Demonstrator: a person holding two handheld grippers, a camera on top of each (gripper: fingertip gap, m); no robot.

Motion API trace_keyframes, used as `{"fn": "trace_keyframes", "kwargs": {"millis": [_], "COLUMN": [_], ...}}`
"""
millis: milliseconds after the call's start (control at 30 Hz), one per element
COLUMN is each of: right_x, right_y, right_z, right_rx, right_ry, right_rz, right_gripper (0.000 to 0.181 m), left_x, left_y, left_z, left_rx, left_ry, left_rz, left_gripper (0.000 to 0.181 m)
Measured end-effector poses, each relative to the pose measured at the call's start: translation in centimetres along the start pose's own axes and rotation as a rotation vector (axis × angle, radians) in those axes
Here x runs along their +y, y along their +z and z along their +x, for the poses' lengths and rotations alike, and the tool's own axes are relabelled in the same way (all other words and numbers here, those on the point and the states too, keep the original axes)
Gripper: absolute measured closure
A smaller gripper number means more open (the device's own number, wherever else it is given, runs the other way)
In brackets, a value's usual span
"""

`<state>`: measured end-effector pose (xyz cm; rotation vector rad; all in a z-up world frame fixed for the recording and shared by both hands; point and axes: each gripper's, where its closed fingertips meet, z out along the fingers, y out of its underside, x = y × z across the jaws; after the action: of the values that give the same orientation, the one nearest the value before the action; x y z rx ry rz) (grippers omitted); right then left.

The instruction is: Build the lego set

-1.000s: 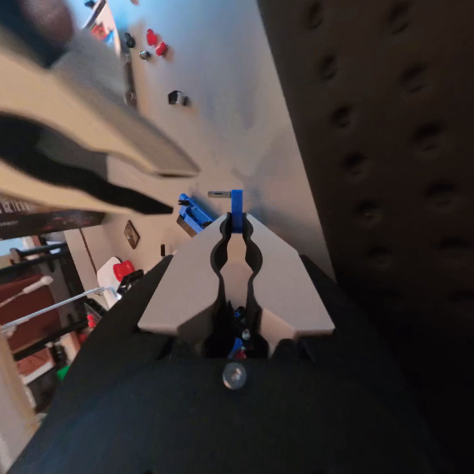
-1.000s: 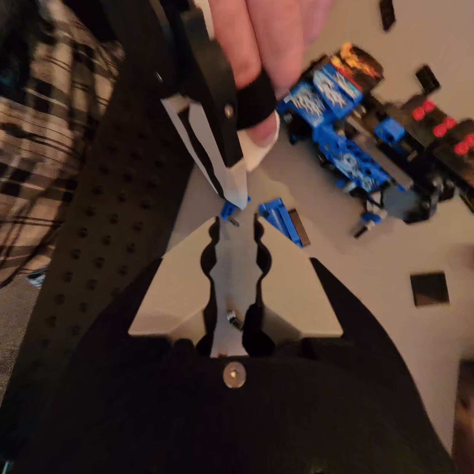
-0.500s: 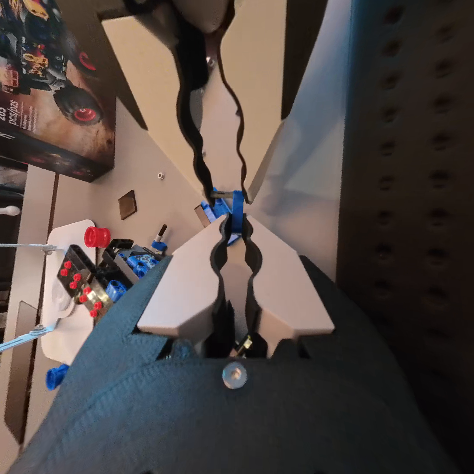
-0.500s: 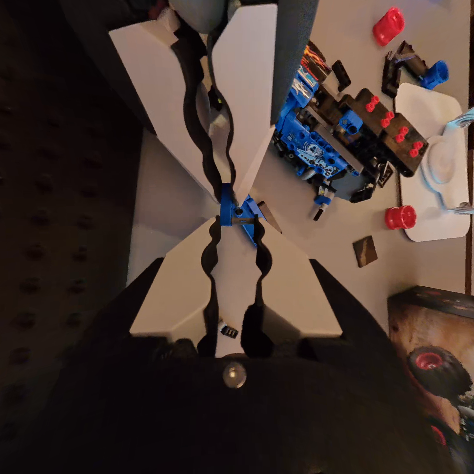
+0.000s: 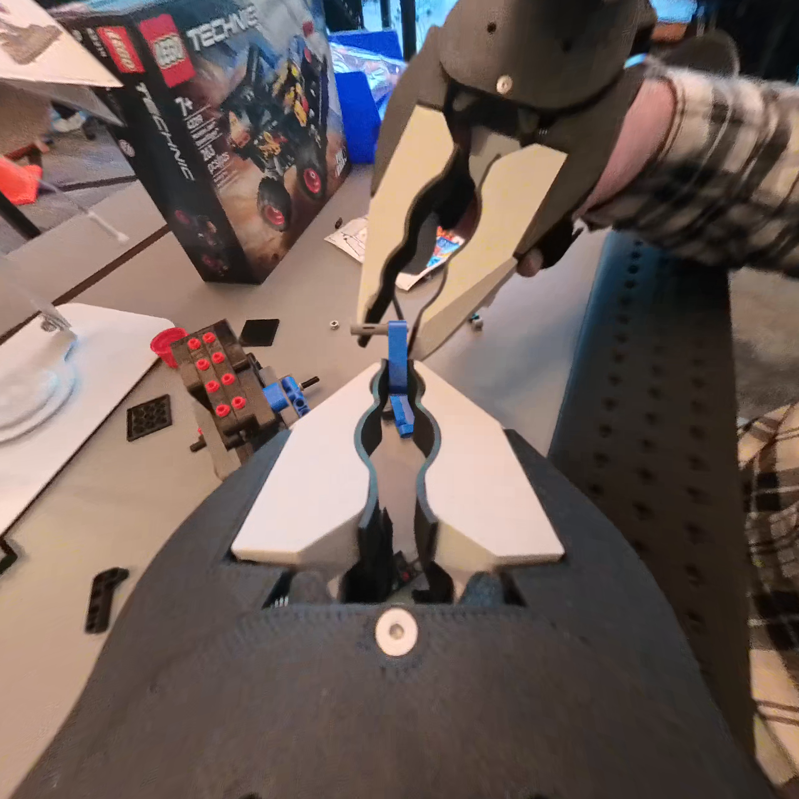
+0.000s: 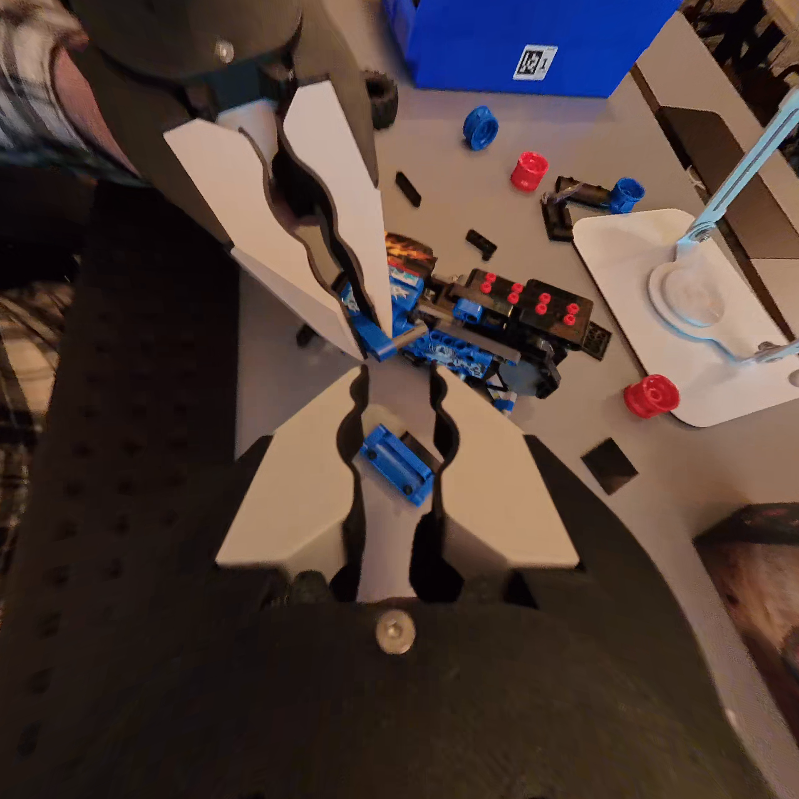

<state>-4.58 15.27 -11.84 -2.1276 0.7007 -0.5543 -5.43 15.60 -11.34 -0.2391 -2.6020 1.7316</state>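
Standing nearly upright at frame centre in the left wrist view, a blue beam [image 5: 397, 359] is clamped between the jaws of the left gripper [image 5: 397, 369]; its long axis runs up out of the tips, and a short blue foot bends off below the grip. A grey axle [image 5: 369, 329] crosses the beam's top end, pointing toward the left of the frame.

The right gripper [image 5: 389, 343] comes down from the upper right, tilted, with its jaws apart; the axle lies between its tips, but whether they touch it is unclear. A hand [image 5: 622, 142] in a plaid sleeve [image 5: 726, 173] holds it from the right edge.

In the right wrist view the right gripper [image 6: 397, 374] has its jaws parted, and a loose blue brick [image 6: 395, 462] lies on the table [image 6: 276, 346] between them. The left gripper [image 6: 372, 343] reaches down from the upper left, pinching the beam [image 6: 372, 339], with the axle [image 6: 410, 337] sticking out toward the right.

Just behind the tips sits the truck [image 6: 497, 320], blue and black with red pins, long axis across the frame. Red hubs [image 6: 650, 395], blue hubs [image 6: 480, 127] and small black parts [image 6: 609, 465] lie scattered right of centre. A white stand base [image 6: 627, 268] fills the right side, a blue bin [image 6: 519, 39] the top, the set's box [image 5: 225, 142] the upper left of the left wrist view. A dark perforated board [image 5: 648, 389] borders the table's edge.
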Motion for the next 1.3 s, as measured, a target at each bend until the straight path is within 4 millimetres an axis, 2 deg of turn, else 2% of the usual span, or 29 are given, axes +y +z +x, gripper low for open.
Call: {"fn": "trace_keyframes", "kwargs": {"millis": [100,333,500,633,767,1000,1167,1300], "right_x": [-1.1,-2.6,-3.8,-4.7,-5.3,-5.3,-5.9,-6.3], "right_y": [0.4,1.2,0.5,0.5,0.7,0.9,0.5,0.0], "right_z": [0.1,0.5,0.4,0.5,0.6,0.8,1.4,2.3], "right_rx": [-0.034,-0.104,-0.225,-0.263,-0.279,-0.255,-0.238,-0.205], "right_ry": [0.081,0.224,0.365,0.444,0.485,0.498,0.52,0.54], "right_rz": [0.069,0.171,0.284,0.344,0.373,0.382,0.423,0.473], "right_gripper": [0.169,0.174,0.168,0.166,0.18,0.181,0.181,0.181], "left_x": [-0.1,-0.3,-0.7,-0.6,-0.8,-0.8,-1.3,-2.1], "left_y": [-0.6,-1.4,-1.9,-1.7,-1.7,-1.7,-2.1,-2.7], "left_z": [-0.5,-1.7,-2.4,-2.6,-2.7,-3.5,-3.9,-4.5], "left_rx": [0.018,0.098,0.122,0.087,0.04,-0.096,-0.101,-0.06], "left_ry": [-0.101,-0.335,-0.411,-0.361,-0.287,-0.119,-0.112,-0.213], "left_rz": [0.043,0.145,0.208,0.196,0.188,0.141,0.158,0.222], "left_gripper": [0.175,0.175,0.175,0.175,0.175,0.175,0.175,0.175]}}
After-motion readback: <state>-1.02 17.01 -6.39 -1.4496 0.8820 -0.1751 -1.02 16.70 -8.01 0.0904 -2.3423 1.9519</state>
